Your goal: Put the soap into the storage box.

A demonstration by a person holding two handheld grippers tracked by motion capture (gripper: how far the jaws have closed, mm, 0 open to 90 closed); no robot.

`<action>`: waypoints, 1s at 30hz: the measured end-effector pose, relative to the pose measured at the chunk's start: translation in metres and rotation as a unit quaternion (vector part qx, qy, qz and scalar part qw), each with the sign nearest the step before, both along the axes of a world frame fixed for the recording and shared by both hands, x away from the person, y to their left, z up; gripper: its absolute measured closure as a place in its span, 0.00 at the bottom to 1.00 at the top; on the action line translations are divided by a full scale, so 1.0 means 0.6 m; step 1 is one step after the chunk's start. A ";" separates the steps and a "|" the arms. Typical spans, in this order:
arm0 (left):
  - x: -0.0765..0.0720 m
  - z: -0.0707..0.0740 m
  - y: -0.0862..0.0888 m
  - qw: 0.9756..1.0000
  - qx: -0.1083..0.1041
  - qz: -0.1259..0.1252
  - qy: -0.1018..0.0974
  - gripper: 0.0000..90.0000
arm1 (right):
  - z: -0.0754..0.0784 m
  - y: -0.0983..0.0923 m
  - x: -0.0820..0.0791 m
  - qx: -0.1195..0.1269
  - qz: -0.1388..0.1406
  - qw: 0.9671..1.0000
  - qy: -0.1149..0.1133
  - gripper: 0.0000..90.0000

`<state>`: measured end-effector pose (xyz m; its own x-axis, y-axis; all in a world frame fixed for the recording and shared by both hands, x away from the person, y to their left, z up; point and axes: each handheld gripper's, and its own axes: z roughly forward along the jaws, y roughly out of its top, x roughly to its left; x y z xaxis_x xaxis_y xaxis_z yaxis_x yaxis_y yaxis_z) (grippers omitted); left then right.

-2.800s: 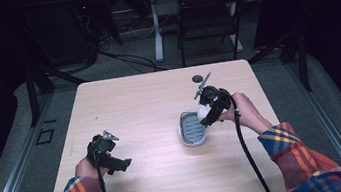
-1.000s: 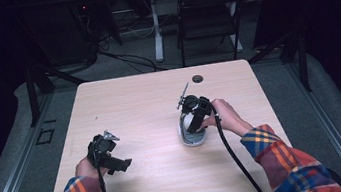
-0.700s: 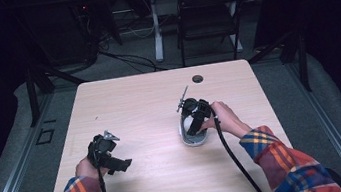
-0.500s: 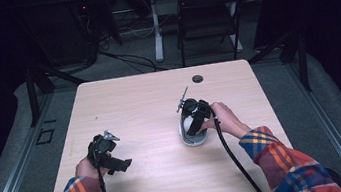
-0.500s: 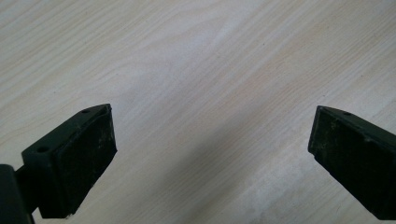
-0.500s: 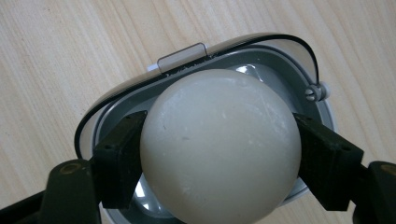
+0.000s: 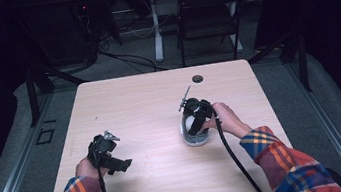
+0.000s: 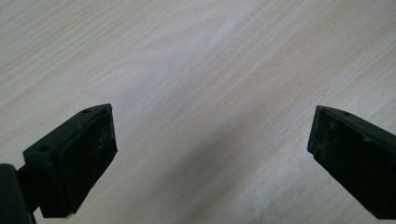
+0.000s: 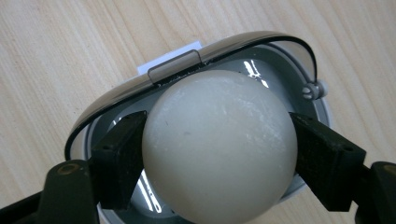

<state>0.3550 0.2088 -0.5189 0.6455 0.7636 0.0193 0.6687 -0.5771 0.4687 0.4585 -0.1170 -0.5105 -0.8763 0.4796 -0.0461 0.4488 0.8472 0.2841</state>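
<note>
Pale wooden table (image 7: 139,100): right gripper (image 9: 217,149) clamps a white ball (image 9: 219,144) inside a metal dish (image 9: 280,51), its jaws just easing; left gripper (image 8: 212,149) rests spread apart.

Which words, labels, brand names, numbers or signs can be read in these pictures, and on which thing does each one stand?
None can be read.
White ball: plain, no print.
Grey oval case: no lettering on its rim or clasp; a white slip peeks from under it, blank where it shows.
Right tool, left tool: black pads, unmarked.
Table: bare wood grain, no label.
</note>
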 end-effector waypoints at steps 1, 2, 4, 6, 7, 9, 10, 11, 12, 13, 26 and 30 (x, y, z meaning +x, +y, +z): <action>0.000 0.000 0.000 1.000 0.000 0.000 0.000 0.02 | 0.000 0.000 0.000 0.000 0.000 1.000 0.000 0.25; 0.000 0.000 0.000 1.000 0.000 0.000 0.000 0.02 | 0.006 -0.002 0.000 0.003 -0.001 1.000 -0.001 0.24; 0.000 0.000 0.000 1.000 0.000 0.000 0.001 0.02 | 0.011 -0.006 -0.001 0.008 -0.002 1.000 0.001 0.24; -0.001 -0.001 -0.001 1.000 -0.001 0.001 -0.002 0.02 | 0.013 -0.008 -0.002 0.007 -0.005 1.000 0.002 0.24; -0.001 0.000 -0.001 1.000 -0.001 0.001 -0.001 0.02 | 0.015 -0.009 -0.003 0.009 -0.005 1.000 0.003 0.24; 0.000 0.000 0.000 1.000 -0.001 0.000 0.002 0.02 | 0.018 -0.013 -0.004 0.011 -0.005 1.000 0.004 0.23; 0.000 0.000 -0.001 1.000 -0.001 0.000 0.001 0.02 | 0.020 -0.016 -0.006 0.013 -0.006 1.000 0.004 0.23; 0.000 0.000 -0.001 1.000 -0.001 -0.001 0.001 0.02 | 0.021 -0.017 -0.007 0.013 -0.007 1.000 0.002 0.22; 0.000 0.000 -0.001 1.000 -0.001 -0.001 0.001 0.01 | 0.023 -0.018 -0.008 0.011 -0.006 1.000 0.002 0.22; 0.000 0.000 0.000 1.000 -0.002 -0.002 0.001 0.01 | 0.023 -0.018 -0.008 0.011 -0.006 1.000 0.002 0.22; -0.001 0.000 0.000 1.000 -0.003 -0.002 0.002 0.01 | 0.057 -0.043 -0.029 0.032 0.001 0.999 -0.012 0.10; 0.000 0.000 0.000 1.000 -0.004 -0.002 0.002 0.01 | 0.065 -0.053 -0.037 0.036 -0.002 0.999 -0.013 0.09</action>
